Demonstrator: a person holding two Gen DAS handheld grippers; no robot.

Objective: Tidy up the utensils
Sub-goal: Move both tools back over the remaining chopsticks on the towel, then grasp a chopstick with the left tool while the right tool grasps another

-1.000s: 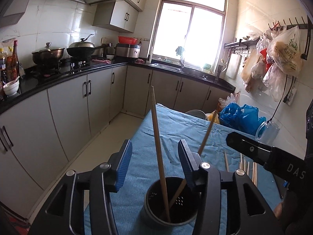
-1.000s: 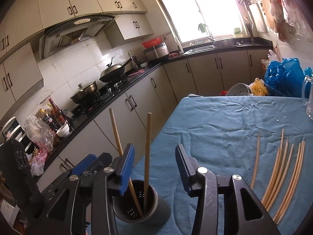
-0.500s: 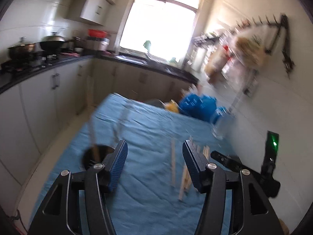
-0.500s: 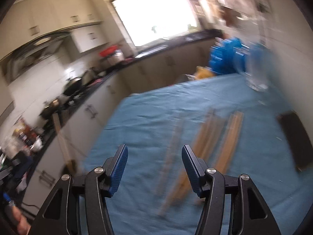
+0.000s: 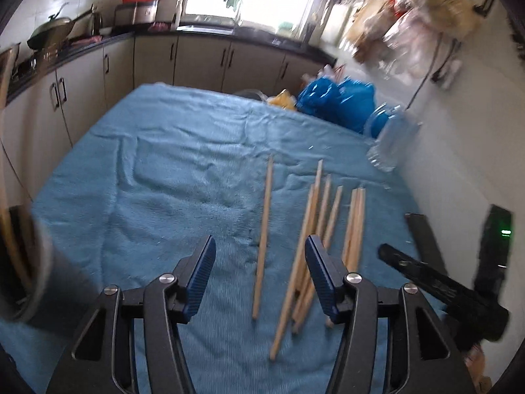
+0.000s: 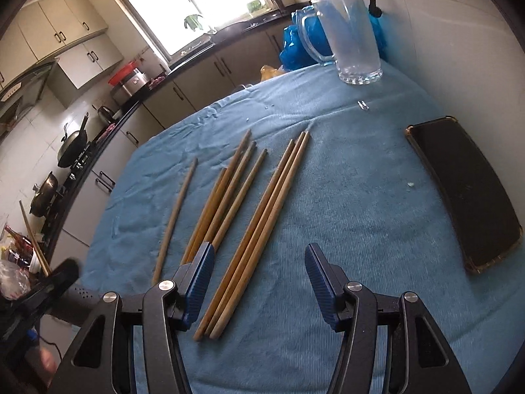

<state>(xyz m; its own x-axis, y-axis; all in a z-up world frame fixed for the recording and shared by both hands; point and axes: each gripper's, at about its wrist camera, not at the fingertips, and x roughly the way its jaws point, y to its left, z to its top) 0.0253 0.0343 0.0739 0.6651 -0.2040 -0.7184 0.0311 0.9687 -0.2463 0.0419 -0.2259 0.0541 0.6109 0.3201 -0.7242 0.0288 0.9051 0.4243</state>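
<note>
Left wrist view first: I see my left gripper (image 5: pixel 261 275) tilted down over the blue cloth (image 5: pixel 164 177), jaws apart with nothing clamped. They have just been opening and then eased slightly back. One lone chopstick (image 5: pixel 264 243) lies on the cloth between the fingers, untouched, and the loose bundle of chopsticks (image 5: pixel 315 229) runs under and past the right finger. Off to the left, close by and blurred, stands the dark holder (image 5: pixel 36 282) with a stick or two leaning in it. To the right, the other gripper's black body pokes into frame.

From the right wrist view, my right gripper (image 6: pixel 259 279) also points down at the cloth, jaws parted and empty; they too have just been opening. A set of three chopsticks (image 6: pixel 262 229) lies between the fingers with the butt ends nearest me, while the others fan out beyond the left finger. Right of the gripper a black phone (image 6: pixel 466 193) lies flat. Farther ahead a clear glass jug (image 6: pixel 352 32) stands upright, with blue plastic bags (image 6: pixel 295 46) behind it.
</note>
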